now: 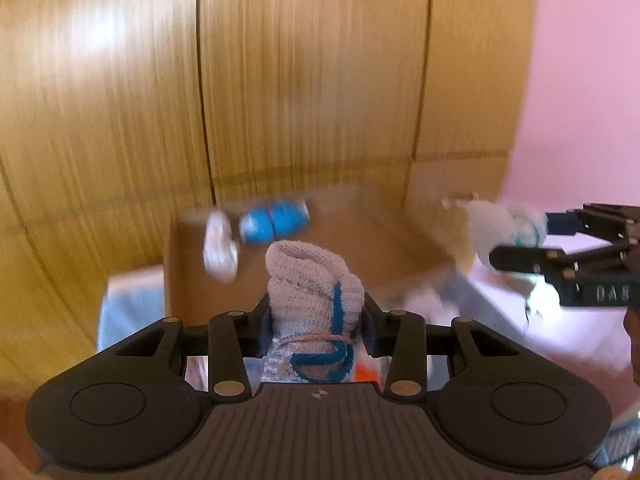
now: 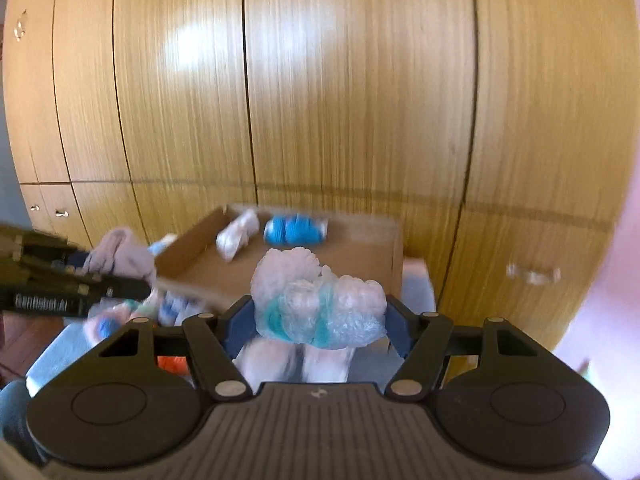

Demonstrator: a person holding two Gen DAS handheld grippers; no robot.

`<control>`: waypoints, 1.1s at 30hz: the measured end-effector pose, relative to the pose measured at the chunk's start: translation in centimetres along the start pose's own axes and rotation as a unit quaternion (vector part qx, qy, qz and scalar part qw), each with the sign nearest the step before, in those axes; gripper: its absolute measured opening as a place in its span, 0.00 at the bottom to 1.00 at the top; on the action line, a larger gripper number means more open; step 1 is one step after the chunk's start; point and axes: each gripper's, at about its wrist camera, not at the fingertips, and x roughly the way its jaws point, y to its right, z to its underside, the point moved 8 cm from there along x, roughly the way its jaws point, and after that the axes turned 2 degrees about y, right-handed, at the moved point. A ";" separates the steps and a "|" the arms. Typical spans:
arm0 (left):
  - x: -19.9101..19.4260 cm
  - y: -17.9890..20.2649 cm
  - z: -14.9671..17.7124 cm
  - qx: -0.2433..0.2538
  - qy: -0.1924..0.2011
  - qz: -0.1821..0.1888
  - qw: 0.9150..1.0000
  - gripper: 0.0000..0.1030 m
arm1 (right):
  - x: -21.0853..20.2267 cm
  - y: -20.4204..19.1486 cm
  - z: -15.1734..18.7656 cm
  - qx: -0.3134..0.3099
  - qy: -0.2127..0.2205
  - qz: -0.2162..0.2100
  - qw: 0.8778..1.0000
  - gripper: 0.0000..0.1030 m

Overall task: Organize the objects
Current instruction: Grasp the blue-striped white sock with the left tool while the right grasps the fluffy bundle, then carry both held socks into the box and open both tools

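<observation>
Knit sock pinched by left gripper. Right gripper pinches plastic-wrapped bundle. Cardboard box ahead holds 2 blue balls and white packet.

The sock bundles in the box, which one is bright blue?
The blue bundle at the back of the cardboard box. The white bundle lying left of it is pale, with no blue.

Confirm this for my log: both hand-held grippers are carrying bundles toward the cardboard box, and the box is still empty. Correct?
Not quite. The cardboard box is not empty: the right wrist view shows a blue packet and a white packet already inside. The rest holds: the left hand-held gripper grips a knitted bundle, and the right hand-held gripper a plastic-wrapped bundle.
</observation>
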 end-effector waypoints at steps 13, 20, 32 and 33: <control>21.0 1.0 -8.6 -0.054 -0.061 0.083 0.993 0.47 | 11.7 6.1 -4.8 -0.025 -0.020 -0.003 0.999 0.63; 29.6 1.3 -7.2 -0.046 -0.091 0.093 0.990 0.47 | 17.3 6.9 -2.5 -0.037 -0.046 -0.010 0.998 0.63; 32.1 -0.3 -4.8 0.031 -0.109 0.024 0.993 0.49 | 26.9 5.6 0.0 -0.098 -0.091 -0.042 0.990 0.64; 32.2 -0.4 -4.6 0.034 -0.109 0.025 0.993 0.49 | 27.6 5.7 0.3 -0.105 -0.098 -0.048 0.988 0.64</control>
